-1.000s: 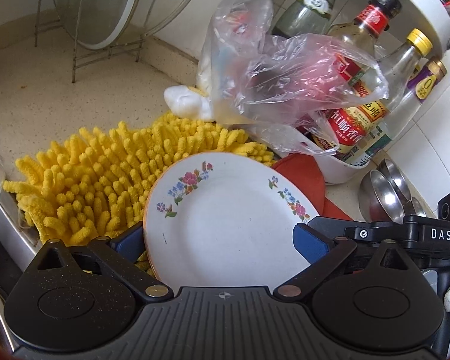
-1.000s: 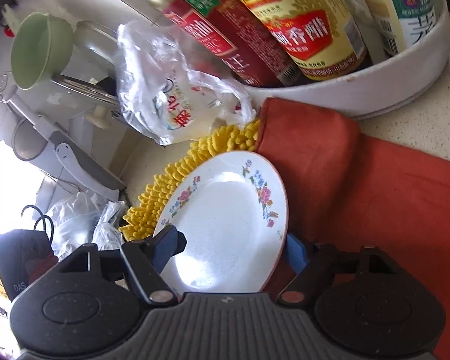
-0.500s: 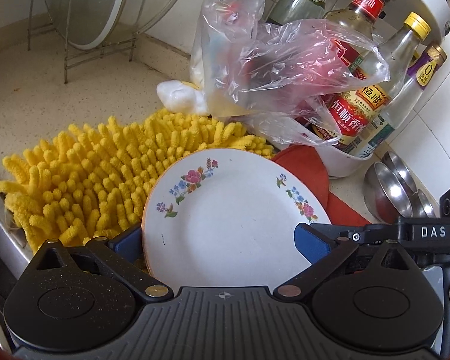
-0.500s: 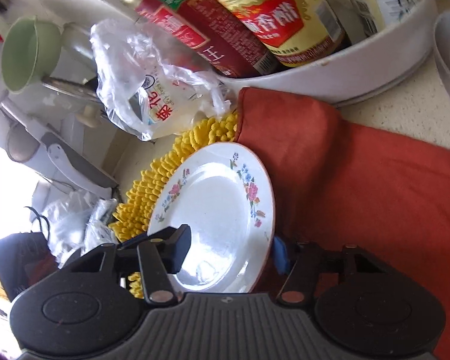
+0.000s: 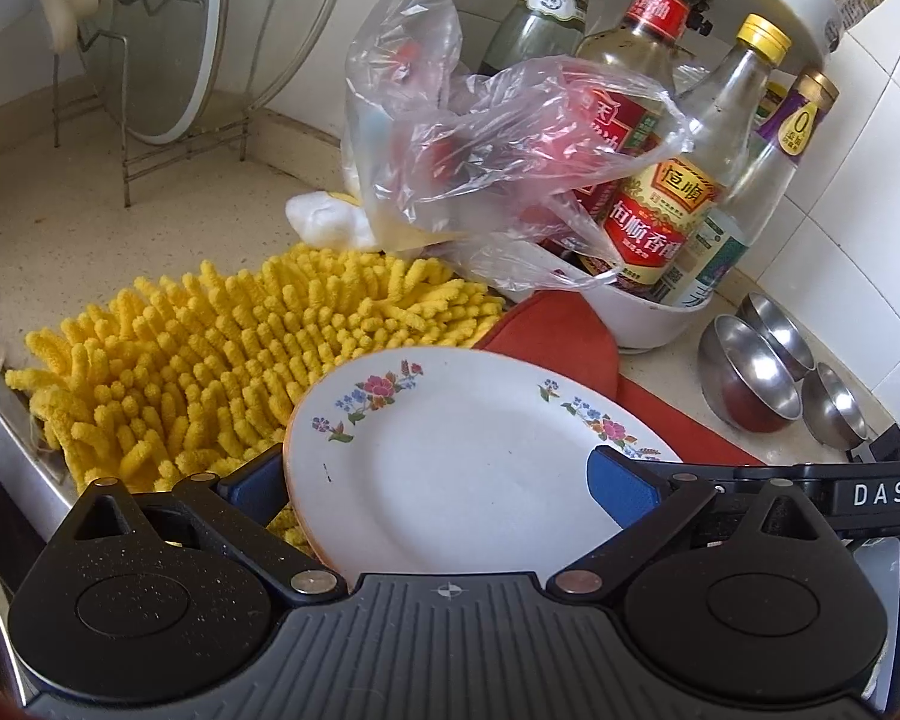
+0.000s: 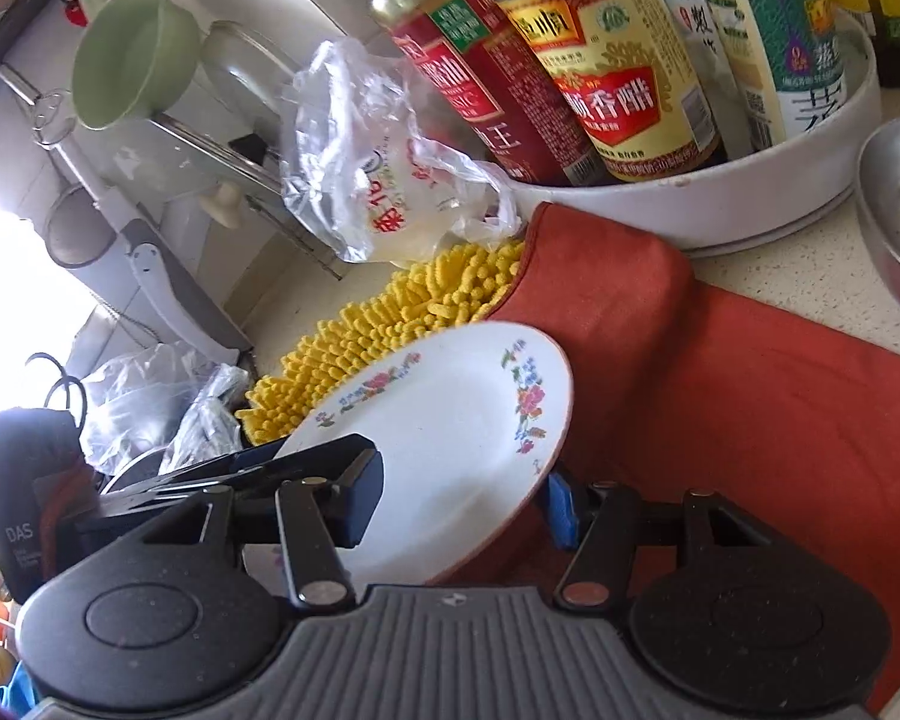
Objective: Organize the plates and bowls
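The right gripper point(image 6: 459, 489) pinched the plate point(image 6: 450, 420) across its rim — 1 pad lay on the white face, the other sat under the far edge against the red cloth point(image 6: 750, 420). In the left wrist view the left gripper point(image 5: 438, 480) straddled the same plate point(image 5: 456, 456): its blue right pad rested on the rim by a flower print, its left pad sat below the opposite edge. Whether that pair truly pressed or only bracketed the plate, I cannot tell.

The plate was tilted, its near side between the tools, its far side above the yellow mop head point(image 5: 240, 348) and the cloth. Beyond it stood the bottle tray point(image 6: 750, 192) and a plastic bag point(image 5: 480, 150); to the right of the left tool lay 3 steel bowls point(image 5: 750, 372); far ahead to the left stood a wire rack point(image 5: 150, 138) holding lids.

The step in hand looked like lifting the plate clear of the clutter — likely toward the rack or a stack. The next move would call for both tools rising together, keeping the plate steady so it does not slip or snag the mop strands.
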A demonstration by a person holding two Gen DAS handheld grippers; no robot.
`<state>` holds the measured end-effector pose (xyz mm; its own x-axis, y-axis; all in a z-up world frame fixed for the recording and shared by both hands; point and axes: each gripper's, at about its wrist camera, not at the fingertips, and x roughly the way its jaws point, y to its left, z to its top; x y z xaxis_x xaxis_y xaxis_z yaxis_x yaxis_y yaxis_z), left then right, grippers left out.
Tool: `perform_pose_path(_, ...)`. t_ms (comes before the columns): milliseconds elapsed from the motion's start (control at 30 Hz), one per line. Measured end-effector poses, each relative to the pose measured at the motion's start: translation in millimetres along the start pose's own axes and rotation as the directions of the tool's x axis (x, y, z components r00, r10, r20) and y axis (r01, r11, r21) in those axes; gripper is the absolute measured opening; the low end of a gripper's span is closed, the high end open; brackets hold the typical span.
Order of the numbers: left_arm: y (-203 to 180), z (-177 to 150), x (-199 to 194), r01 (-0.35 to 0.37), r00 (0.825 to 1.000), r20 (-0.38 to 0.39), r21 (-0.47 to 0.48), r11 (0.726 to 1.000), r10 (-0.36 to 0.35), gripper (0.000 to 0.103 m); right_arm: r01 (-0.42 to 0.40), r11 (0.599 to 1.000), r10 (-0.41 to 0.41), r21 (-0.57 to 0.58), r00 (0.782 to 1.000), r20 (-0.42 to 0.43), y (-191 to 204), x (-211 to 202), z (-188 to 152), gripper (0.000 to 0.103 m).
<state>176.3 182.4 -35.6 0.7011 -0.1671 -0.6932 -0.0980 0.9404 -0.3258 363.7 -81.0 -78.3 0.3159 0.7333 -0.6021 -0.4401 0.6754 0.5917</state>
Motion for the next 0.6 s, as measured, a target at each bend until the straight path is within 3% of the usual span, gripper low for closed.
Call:
perform_pose_path(100,-5.9,-1.2,-1.7,0.005,1.000,0.010,0.012,1.000,-0.005,0.101,-0.004,1.000,0.004,0.003,1.000,-0.008,-4.1,-1.2,0.5,0.052)
perform_pose_path(300,3.1,-10.1,22.0,0.014,0.998,-0.055,-0.040,0.999,-0.016,0.099,-0.009,0.992,0.017,0.128,0.998,-0.064,-31.4,15.1,-1.8,0.052)
perform_pose_path(600,-9.1,4.3,43.6,-0.036,0.998,-0.055,0.062,0.997,0.039,0.102,0.005,0.989,0.007,0.147,0.997,-0.082,-36.9,19.5,1.5,0.053)
